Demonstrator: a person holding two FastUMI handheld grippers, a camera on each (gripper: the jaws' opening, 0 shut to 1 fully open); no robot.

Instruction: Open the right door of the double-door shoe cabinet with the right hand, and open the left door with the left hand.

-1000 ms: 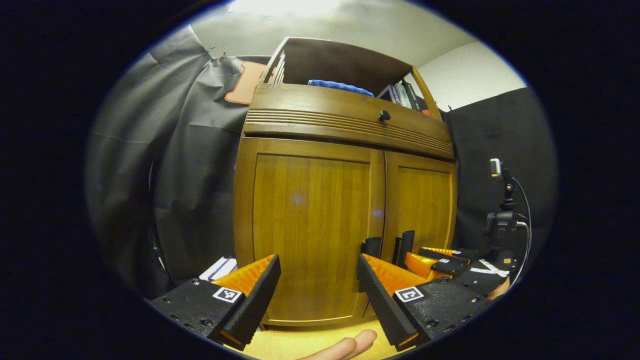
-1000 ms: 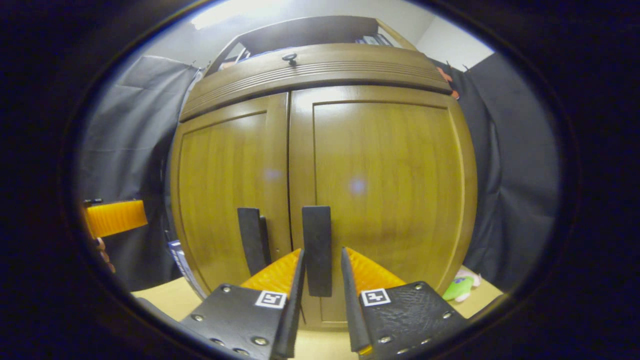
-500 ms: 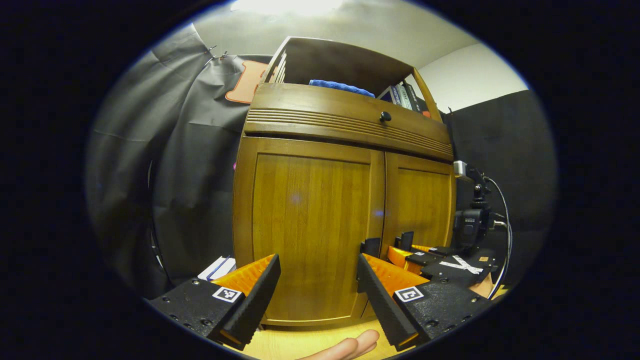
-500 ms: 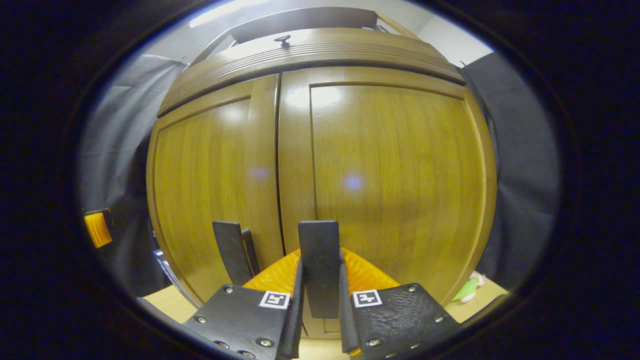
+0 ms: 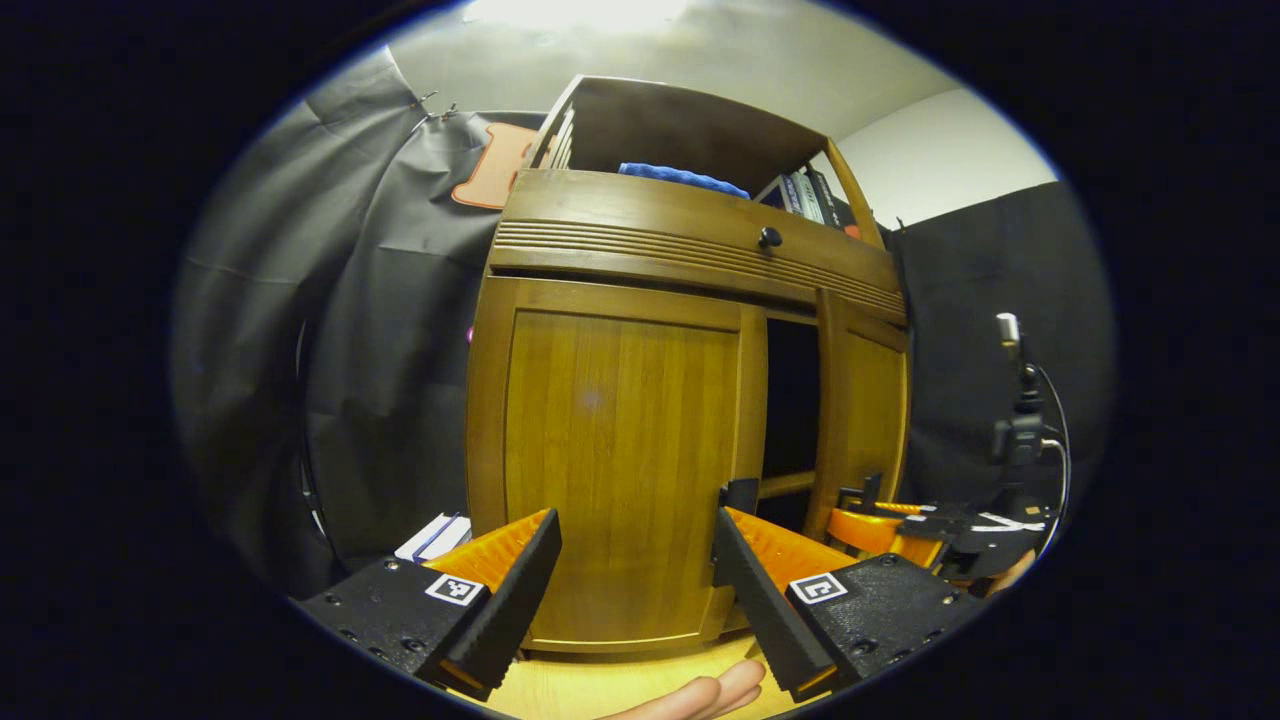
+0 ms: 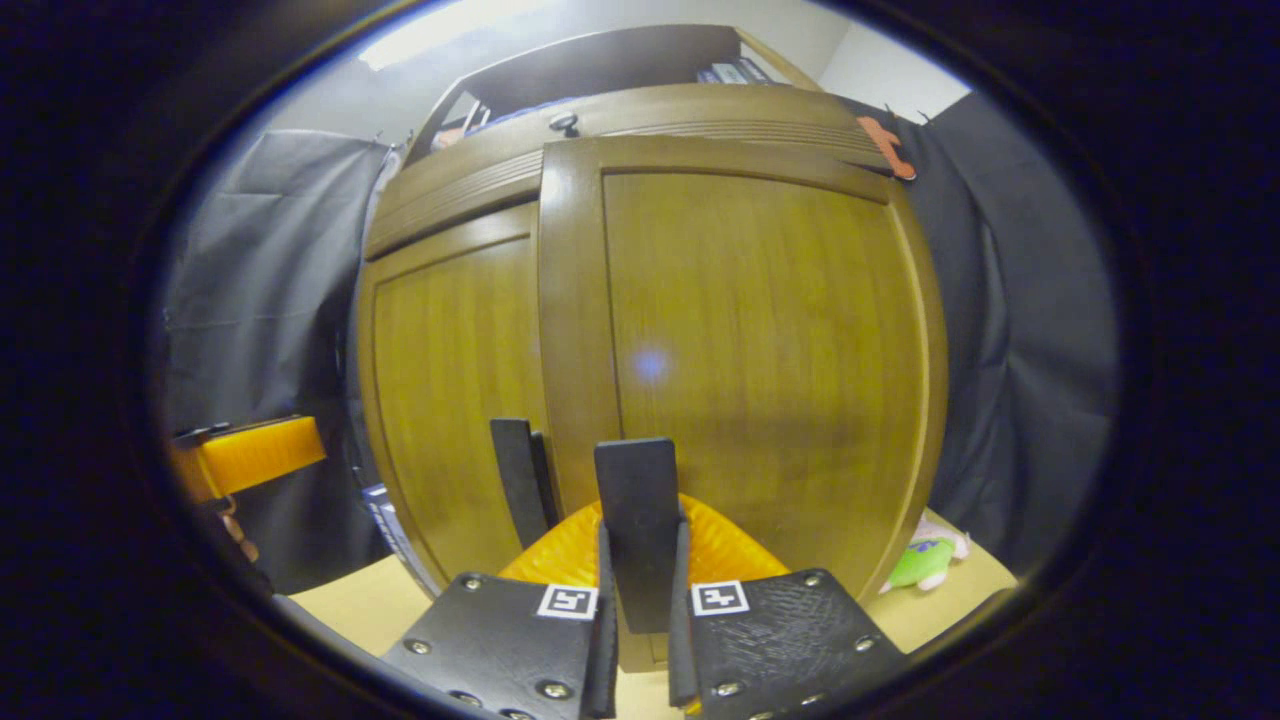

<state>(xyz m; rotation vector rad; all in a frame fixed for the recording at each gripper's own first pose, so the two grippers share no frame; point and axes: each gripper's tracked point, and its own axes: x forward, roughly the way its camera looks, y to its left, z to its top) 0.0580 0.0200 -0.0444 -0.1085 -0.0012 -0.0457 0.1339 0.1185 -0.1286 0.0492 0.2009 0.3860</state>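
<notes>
We stand in front of the cabinet (image 5: 690, 300) with a gripper in each hand. Our right gripper (image 6: 638, 650) is clamped on the right handle (image 6: 636, 530), a dark upright strip low on the right door (image 6: 740, 330); both fingers press its sides. In the left gripper view that door (image 5: 865, 420) stands ajar, its inner edge swung out from the frame, and a dark gap shows between it and the left door (image 5: 620, 450). Through the gap we see a wooden rail inside.

Our left gripper (image 5: 635, 590) has its fingers wide apart and holds nothing. It hangs low in front of the left door, near but not touching it. The left handle (image 5: 740, 495) sits at that door's inner edge, just above the tip of the gripper's right-hand finger. In the right gripper view the left handle (image 6: 518, 480) stands just beside the right one, and the left door (image 6: 450, 390) lies flush and closed.

Above the doors runs a drawer with a small dark knob (image 5: 768, 237). On the open shelf on top lie a blue cloth (image 5: 680, 178) and some books (image 5: 810, 195). A green toy (image 6: 925, 562) lies on the floor to the right of the cabinet. A fingertip (image 5: 700, 692) shows at the bottom of the left gripper view.
</notes>
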